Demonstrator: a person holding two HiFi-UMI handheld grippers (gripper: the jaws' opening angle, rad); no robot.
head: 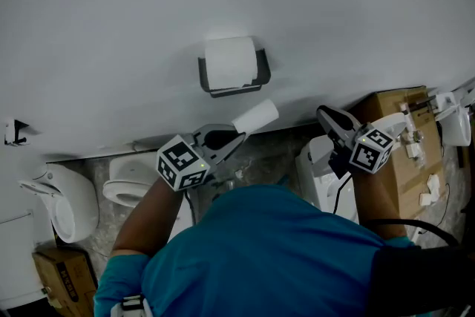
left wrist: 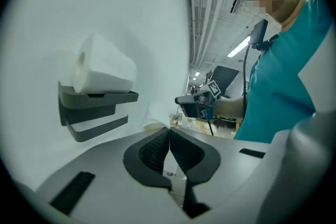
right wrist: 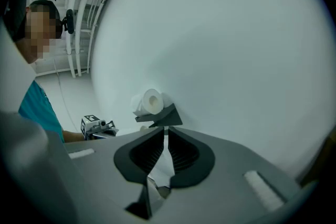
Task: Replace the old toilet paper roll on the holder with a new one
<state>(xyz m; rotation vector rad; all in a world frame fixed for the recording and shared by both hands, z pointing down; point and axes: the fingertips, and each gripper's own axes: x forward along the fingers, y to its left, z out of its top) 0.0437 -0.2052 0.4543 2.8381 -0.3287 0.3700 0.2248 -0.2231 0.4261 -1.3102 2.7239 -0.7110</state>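
Observation:
A dark grey holder point(head: 261, 70) hangs on the white wall, and a full white roll point(head: 229, 61) rests on its top shelf. In the left gripper view the roll point(left wrist: 102, 68) sits above the holder's bare lower bar point(left wrist: 97, 128). My left gripper point(head: 241, 136) is below the holder, shut on a slim white roll point(head: 256, 115) that sticks out past its tips towards the wall. Only a white edge of that slim roll point(left wrist: 153, 116) shows beyond the closed left gripper point(left wrist: 169, 128). My right gripper point(head: 320, 111) hangs to the right, shut, apart from the holder point(right wrist: 163, 115).
A white toilet point(head: 126, 185) and a white wall fixture point(head: 63, 200) stand low on the left. A white unit point(head: 323, 174) and a cardboard box point(head: 401, 152) with small white parts are at the right. Another carton point(head: 67, 278) lies at the bottom left.

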